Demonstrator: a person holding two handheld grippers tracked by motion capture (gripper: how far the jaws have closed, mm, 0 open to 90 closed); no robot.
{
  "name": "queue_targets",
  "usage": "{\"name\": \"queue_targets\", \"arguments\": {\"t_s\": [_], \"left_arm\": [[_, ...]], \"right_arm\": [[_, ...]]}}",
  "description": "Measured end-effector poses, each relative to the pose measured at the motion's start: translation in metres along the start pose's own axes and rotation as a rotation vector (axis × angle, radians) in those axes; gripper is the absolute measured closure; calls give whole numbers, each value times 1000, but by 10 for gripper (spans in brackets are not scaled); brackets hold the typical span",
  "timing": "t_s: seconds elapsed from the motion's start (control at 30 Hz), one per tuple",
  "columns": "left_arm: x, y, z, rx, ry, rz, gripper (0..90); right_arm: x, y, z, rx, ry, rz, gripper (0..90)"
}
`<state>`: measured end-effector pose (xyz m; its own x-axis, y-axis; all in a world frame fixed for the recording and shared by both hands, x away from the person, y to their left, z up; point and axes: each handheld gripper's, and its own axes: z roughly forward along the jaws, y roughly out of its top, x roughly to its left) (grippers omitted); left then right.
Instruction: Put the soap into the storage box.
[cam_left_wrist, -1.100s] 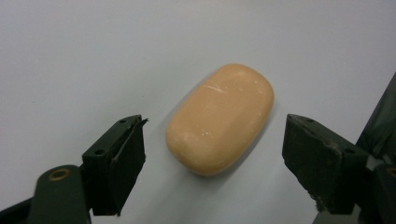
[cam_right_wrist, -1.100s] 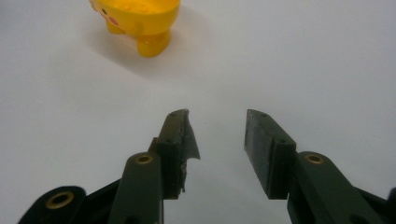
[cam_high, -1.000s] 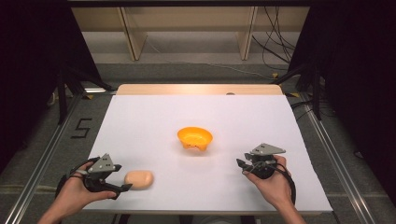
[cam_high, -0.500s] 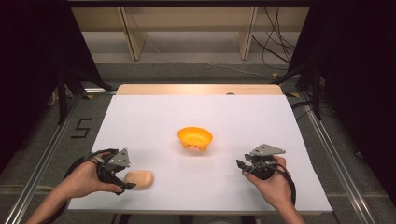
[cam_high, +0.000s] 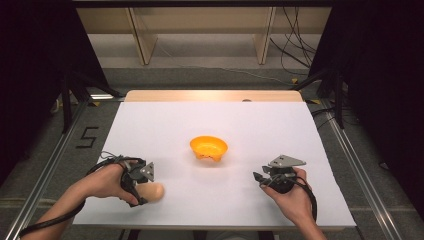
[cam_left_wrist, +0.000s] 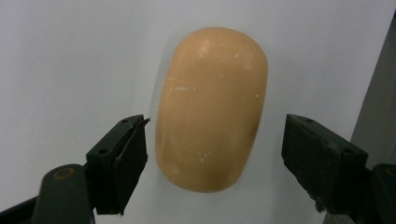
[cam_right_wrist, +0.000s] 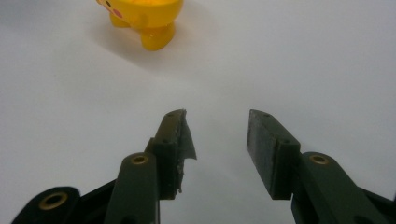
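We find the tan oval piece (cam_left_wrist: 212, 107) lying flat on the white table (cam_high: 300, 135), near its front left corner. The left gripper (cam_high: 141, 186) straddles it, jaws apart on either side with a gap on each — placed, we judge, to close across its narrow width. The right gripper (cam_right_wrist: 215, 151) rests idle at front right, jaws parted on nothing. The orange bowl (cam_high: 208, 147) sits mid-table — well apart from both.

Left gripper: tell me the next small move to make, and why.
Probably close the left gripper on the tan oval piece. In the left gripper view its jaws stand open on either side of the piece's near end, with a gap at each side, and the piece lies flat on the white table. Closing should grip it.
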<state>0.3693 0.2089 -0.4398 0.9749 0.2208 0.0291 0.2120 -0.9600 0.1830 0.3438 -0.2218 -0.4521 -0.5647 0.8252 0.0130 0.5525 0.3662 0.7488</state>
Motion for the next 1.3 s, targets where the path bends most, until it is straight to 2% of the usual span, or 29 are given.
{"name": "queue_targets", "arguments": {"t_s": [0.03, 0.13, 0.17, 0.2, 0.3, 0.33, 0.37, 0.4, 0.53, 0.57, 0.6, 0.63, 0.67, 0.7, 0.73, 0.8, 0.83, 0.93, 1.0, 1.13, 1.17, 1.23, 1.27, 1.3], "left_arm": [[1, 2, 3, 26, 0, 10, 219], [2, 5, 7, 58, -12, 6, 214], [3, 6, 9, 71, -14, 16, 210], [3, 7, 9, 74, -16, 17, 213], [5, 10, 13, 75, -33, 13, 213], [5, 10, 13, 76, -43, 2, 213], [7, 12, 14, 76, -36, 24, 213], [7, 12, 14, 76, -36, 24, 213], [9, 14, 18, 73, -66, 27, 216], [9, 14, 20, 73, -75, 21, 220], [9, 14, 21, 76, -81, 23, 222], [8, 14, 22, 77, -97, 9, 224], [10, 14, 22, 75, -98, 11, 232], [12, 14, 23, 73, -97, 14, 246], [13, 14, 23, 77, -90, 31, 254], [13, 14, 23, 82, -89, 32, 262], [11, 13, 24, 88, -101, 11, 271], [13, 14, 25, 92, -87, 30, 297], [12, 13, 27, 94, -103, 2, 312], [12, 13, 27, 97, -96, -1, 316], [11, 13, 27, 97, -95, -12, 319], [11, 13, 27, 97, -93, -8, 320], [11, 13, 27, 96, -92, -5, 321], [11, 13, 27, 98, -94, -5, 321]], "right_arm": [[1, 1, 0, 8, 3, 19, 575], [2, 1, -1, 18, 5, 17, 573], [3, 1, 0, 16, 6, 17, 571], [2, 0, 1, 7, 4, 1, 570], [2, 0, 1, 12, 6, -1, 569], [4, 0, 1, 14, 9, 23, 567], [5, 0, 1, 19, 14, 34, 566], [5, 0, 1, 19, 14, 34, 566], [5, 0, 1, 24, 15, 31, 564], [3, 0, 1, 21, 12, 9, 564], [3, 0, 1, 21, 13, 10, 564], [3, 0, 1, 23, 12, 12, 564], [3, 0, 1, 28, 13, 15, 564], [2, -1, 2, 26, 10, -5, 563], [3, -1, 2, 27, 10, -5, 563], [2, -1, 3, 25, 11, -19, 562], [3, -1, 3, 27, 13, -13, 561], [4, 0, 3, 25, 16, 3, 561], [5, -1, 3, 39, 20, 12, 560], [7, -1, 3, 40, 25, 28, 559], [6, -1, 3, 41, 24, 13, 559], [6, -1, 3, 42, 24, 14, 558], [4, -1, 4, 37, 22, -10, 557], [4, -1, 4, 36, 22, -10, 556]]}}
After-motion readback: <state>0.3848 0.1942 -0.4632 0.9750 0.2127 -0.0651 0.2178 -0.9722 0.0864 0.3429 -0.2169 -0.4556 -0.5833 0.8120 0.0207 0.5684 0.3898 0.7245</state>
